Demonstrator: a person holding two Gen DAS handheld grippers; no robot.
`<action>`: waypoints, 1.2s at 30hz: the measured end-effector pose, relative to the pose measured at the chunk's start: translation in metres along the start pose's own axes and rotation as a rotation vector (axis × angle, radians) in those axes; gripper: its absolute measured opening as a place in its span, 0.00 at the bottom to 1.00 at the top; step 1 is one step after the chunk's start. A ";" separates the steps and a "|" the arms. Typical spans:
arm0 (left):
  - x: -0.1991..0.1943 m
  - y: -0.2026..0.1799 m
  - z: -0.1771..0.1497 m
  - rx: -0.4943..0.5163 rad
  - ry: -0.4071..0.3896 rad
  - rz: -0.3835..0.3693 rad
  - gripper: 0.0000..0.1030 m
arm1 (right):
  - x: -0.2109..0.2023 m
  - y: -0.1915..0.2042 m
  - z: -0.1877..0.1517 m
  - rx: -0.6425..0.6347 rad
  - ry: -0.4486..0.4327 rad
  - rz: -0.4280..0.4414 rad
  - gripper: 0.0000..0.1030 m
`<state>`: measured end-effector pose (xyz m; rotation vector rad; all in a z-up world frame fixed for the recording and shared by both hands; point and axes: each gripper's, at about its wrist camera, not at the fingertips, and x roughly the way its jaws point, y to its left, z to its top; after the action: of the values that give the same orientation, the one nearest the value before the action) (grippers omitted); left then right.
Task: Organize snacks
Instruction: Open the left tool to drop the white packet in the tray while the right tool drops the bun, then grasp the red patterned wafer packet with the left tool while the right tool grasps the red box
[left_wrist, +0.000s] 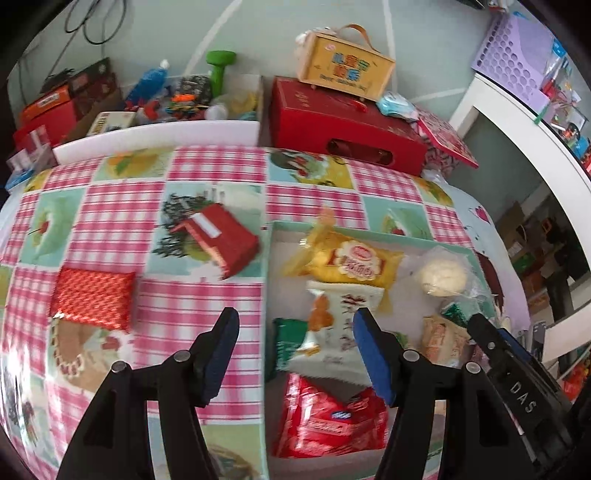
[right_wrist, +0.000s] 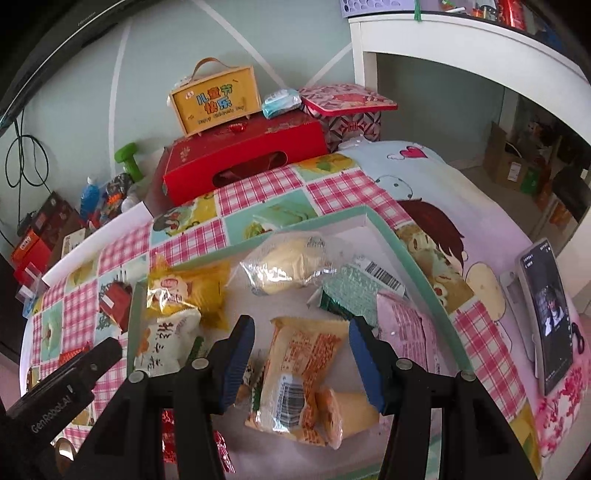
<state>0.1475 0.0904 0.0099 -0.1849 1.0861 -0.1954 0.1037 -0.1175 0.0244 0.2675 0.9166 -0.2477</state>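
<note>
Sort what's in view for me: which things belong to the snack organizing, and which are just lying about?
Job:
tray
yellow snack pack
white snack pack
red snack bag
red box
red patterned packet
orange snack pack

Lying about:
phone
green dumbbell
yellow gift case

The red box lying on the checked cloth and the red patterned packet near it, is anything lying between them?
No. In the left wrist view only bare checked cloth separates the red box from the red patterned packet; they lie apart.
</note>
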 end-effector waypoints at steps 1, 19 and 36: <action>-0.001 0.003 -0.002 -0.004 -0.004 0.008 0.63 | 0.001 0.000 -0.001 0.000 0.007 -0.004 0.57; 0.011 0.023 -0.018 -0.024 -0.027 0.128 0.98 | 0.009 0.017 -0.004 -0.065 0.002 -0.030 1.00; 0.016 0.154 -0.002 -0.414 0.003 0.253 0.98 | 0.015 0.057 -0.012 -0.145 0.004 0.022 1.00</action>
<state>0.1629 0.2354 -0.0421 -0.4141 1.1329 0.2598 0.1215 -0.0612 0.0124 0.1446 0.9308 -0.1595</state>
